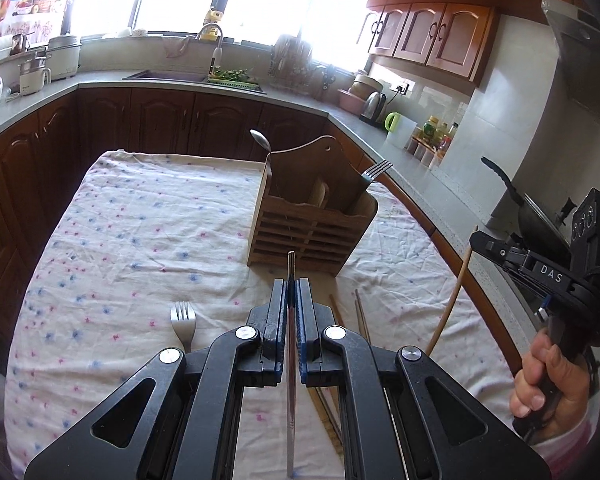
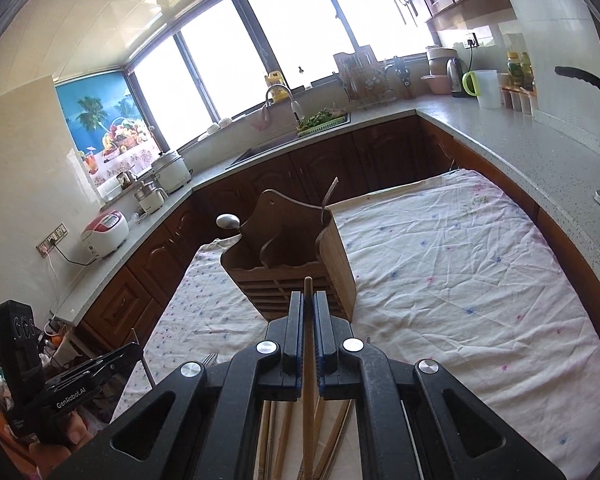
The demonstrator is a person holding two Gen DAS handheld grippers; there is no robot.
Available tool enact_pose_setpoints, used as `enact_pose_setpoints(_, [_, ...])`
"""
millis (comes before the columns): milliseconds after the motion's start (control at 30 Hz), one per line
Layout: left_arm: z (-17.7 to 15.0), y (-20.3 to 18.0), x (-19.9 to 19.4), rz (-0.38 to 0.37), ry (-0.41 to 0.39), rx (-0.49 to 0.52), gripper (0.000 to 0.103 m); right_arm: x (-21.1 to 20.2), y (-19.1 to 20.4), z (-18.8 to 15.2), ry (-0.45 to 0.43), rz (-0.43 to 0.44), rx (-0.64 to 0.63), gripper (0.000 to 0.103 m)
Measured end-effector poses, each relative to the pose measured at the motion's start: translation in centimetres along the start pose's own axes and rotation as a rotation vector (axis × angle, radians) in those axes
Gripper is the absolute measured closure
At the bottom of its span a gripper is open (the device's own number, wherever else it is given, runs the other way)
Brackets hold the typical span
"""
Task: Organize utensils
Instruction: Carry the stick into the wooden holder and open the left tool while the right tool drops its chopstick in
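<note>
Left wrist view: the left hand-held gripper [image 1: 291, 300] sits low in the frame's centre, clenched on a metal chopstick [image 1: 291, 276] whose tip points at the wooden caddy [image 1: 312, 220] just above it. The caddy stands mid-frame on the cloth-covered bench [image 1: 140, 220] and already holds a spoon [image 1: 261, 140] at its left corner and a fork [image 1: 374, 174] at its right. A second fork [image 1: 183, 322] lies on the cloth at lower left, and loose chopsticks [image 1: 362, 316] lie right of the jaws. At the right edge, the right hand-held gripper [image 1: 474, 240] carries a wooden chopstick [image 1: 452, 300].

Right wrist view: the right hand-held gripper [image 2: 309, 308], at bottom centre, grasps that wooden chopstick [image 2: 308, 320], aimed at the caddy [image 2: 296, 256] just above. More chopsticks [image 2: 332, 436] lie beneath the jaws.

The task looks partly done: two pieces are stowed, two are in hand, and one fork and several chopsticks remain.
</note>
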State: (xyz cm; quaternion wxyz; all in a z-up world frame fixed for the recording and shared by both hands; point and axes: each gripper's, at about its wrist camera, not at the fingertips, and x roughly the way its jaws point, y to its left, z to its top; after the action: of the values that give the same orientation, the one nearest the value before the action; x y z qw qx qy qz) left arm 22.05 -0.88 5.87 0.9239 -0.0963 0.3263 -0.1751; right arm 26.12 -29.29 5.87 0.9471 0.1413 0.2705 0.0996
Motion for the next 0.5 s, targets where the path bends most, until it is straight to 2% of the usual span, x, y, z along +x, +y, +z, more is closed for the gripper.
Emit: enact_pose_setpoints(500, [1.4, -0.3, -1.9, -0.016, -0.067, 0.006, 0.099, -1.4, 1.5, 2.2, -0.079, 0.027, -0.029, 0.099])
